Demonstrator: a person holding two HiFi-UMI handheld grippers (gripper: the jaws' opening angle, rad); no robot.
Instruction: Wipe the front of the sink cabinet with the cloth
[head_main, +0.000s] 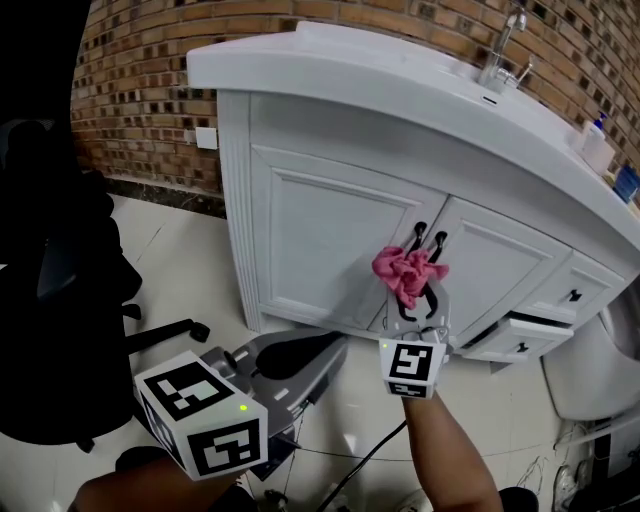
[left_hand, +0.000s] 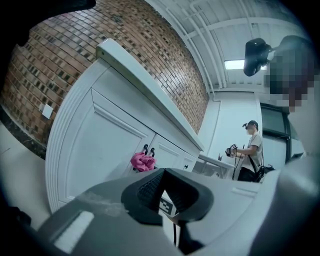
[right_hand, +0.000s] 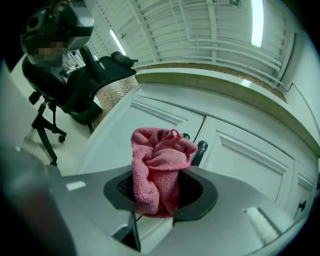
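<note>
The white sink cabinet (head_main: 320, 230) stands against a brick wall and fills the left gripper view (left_hand: 90, 145) and the right gripper view (right_hand: 240, 150). A bunched pink cloth (head_main: 405, 268) (right_hand: 157, 165) (left_hand: 142, 161) is pinched in my right gripper (head_main: 418, 297) (right_hand: 160, 187), which is shut on it. The cloth sits at the seam of the two doors, just below the black door handles (head_main: 420, 232) (right_hand: 200, 150); whether it touches the door I cannot tell. My left gripper (head_main: 335, 348) (left_hand: 167, 174) hangs low and to the left, shut on nothing, pointing at the left door.
A black office chair (head_main: 50, 300) stands on the tiled floor to the left. A drawer (head_main: 520, 335) at the cabinet's lower right is pulled out. A faucet (head_main: 505, 45) and bottles (head_main: 598, 145) sit on top. Cables (head_main: 370, 460) lie below. Another person (left_hand: 252, 150) stands far off.
</note>
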